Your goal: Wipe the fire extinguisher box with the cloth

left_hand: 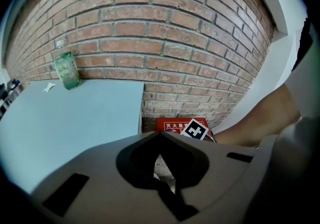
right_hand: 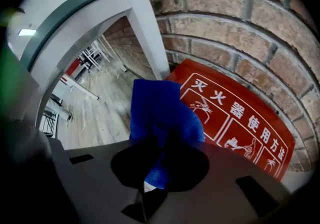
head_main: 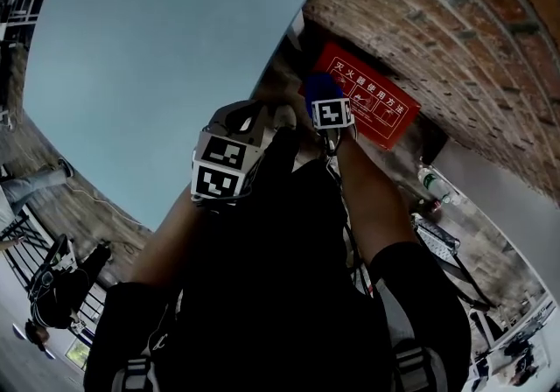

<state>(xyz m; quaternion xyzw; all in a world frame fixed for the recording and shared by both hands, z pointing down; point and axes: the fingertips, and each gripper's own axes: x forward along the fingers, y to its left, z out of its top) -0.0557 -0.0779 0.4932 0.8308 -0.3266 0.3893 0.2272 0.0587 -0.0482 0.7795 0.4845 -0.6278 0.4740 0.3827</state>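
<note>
Two grippers low by the brick wall [left_hand: 150,28], right gripper [right_hand: 159,140] pinched tight on a bunched blue cloth [right_hand: 160,108], held at the corner of the red fire extinguisher box [right_hand: 235,118] (contents out of sight) beside the table leg [right_hand: 145,33], left gripper [left_hand: 160,134] closed on nothing, green bottle [left_hand: 66,70] on the pale table [left_hand: 75,113].

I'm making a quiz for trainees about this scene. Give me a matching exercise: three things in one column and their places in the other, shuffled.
Things:
1. cloth
2. fire extinguisher box
3. bottle

Places:
A. stands on the table
B. clamped in the right gripper
C. at the foot of the brick wall

Pairs: 1-B; 2-C; 3-A
</note>
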